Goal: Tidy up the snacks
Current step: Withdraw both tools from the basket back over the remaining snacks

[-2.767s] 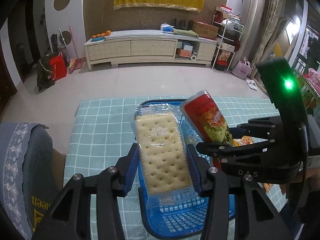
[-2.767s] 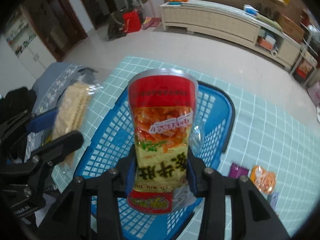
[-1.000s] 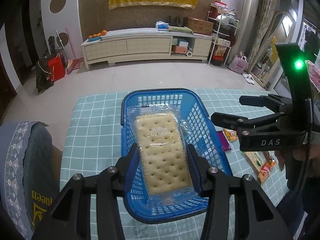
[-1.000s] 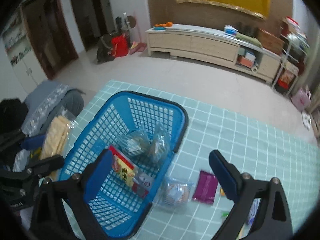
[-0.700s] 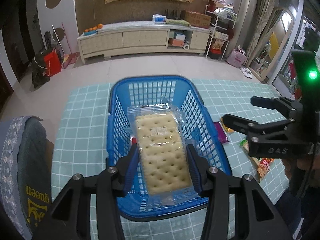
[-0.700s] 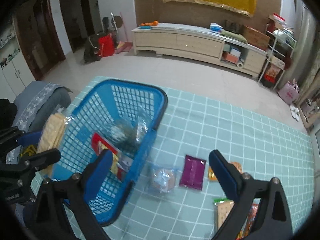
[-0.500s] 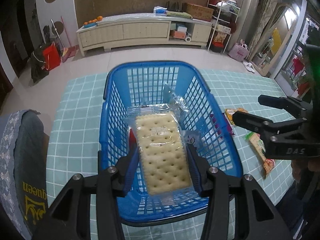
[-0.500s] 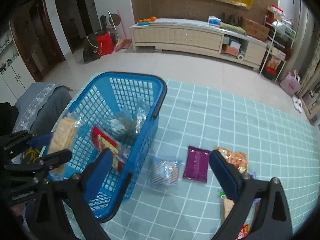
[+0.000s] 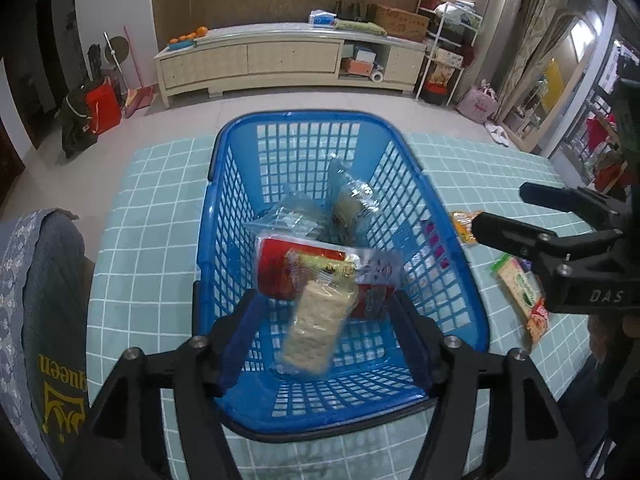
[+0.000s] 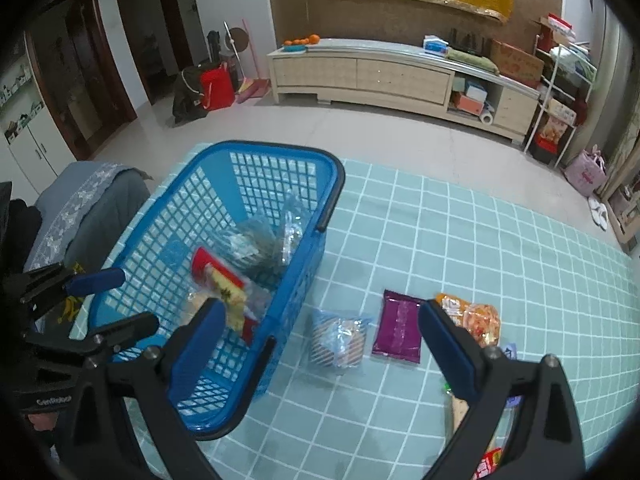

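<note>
Our left tongs (image 9: 326,330) have just been opening over the blue plastic mesh basket (image 9: 460,280), and the clear-wrapped pack of pale square crackers (image 9: 316,320) sits blurred between the pads, touching neither, tilted above the red and yellow snack pouch (image 9: 288,266) already lying in the basket; our right tongs (image 10: 320,338) stand wide apart and empty, over the bench's teal checked cloth (image 10: 460,232) just beside the basket wall. Still out on the cloth are a clear-wrapped striped biscuit packet (image 10: 340,340), a flat purple sachet (image 10: 398,328) and an orange crisp bag (image 10: 476,318), close together. We judge the risks small but real: the crackers may land on edge against the pouch and crack; and the right tongs, reaching for the striped packet, could snag the basket rim or pinch the neighbouring sachet too, since the wrappers are slippery and thin.
</note>
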The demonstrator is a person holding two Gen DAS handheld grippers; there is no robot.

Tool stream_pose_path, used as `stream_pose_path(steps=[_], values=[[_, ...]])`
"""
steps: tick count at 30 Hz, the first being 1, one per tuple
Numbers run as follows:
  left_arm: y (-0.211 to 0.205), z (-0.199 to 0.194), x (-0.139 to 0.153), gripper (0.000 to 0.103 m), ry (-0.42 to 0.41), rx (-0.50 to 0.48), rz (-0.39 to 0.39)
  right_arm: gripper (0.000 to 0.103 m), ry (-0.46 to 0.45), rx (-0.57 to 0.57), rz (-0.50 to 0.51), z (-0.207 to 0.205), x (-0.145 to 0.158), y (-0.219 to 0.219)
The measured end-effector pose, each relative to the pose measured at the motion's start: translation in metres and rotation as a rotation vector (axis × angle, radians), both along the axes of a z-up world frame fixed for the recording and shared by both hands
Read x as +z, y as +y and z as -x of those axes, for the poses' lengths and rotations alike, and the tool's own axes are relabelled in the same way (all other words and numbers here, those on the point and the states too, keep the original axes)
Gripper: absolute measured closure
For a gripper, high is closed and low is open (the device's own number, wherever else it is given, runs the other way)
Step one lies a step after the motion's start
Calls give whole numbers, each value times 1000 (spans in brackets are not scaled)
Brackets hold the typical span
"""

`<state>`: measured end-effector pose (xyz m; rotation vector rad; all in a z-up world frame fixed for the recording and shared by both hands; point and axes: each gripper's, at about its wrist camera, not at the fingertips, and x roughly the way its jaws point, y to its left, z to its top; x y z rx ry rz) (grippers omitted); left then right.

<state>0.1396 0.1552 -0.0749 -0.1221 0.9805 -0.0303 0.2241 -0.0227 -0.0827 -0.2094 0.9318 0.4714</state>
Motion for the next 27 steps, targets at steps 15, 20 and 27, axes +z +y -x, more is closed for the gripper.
stream_pose_path(steps=[15, 20, 27], values=[[-39, 31, 47, 32, -107, -72, -22, 5, -23, -16, -51, 37, 36, -38], [-62, 33, 56, 31, -130, -105, -27, 5, -31, -43, -59, 45, 45, -64], [-109, 30, 63, 26, -154, -186, -54, 5, -11, -85, -81, 49, 48, -110]])
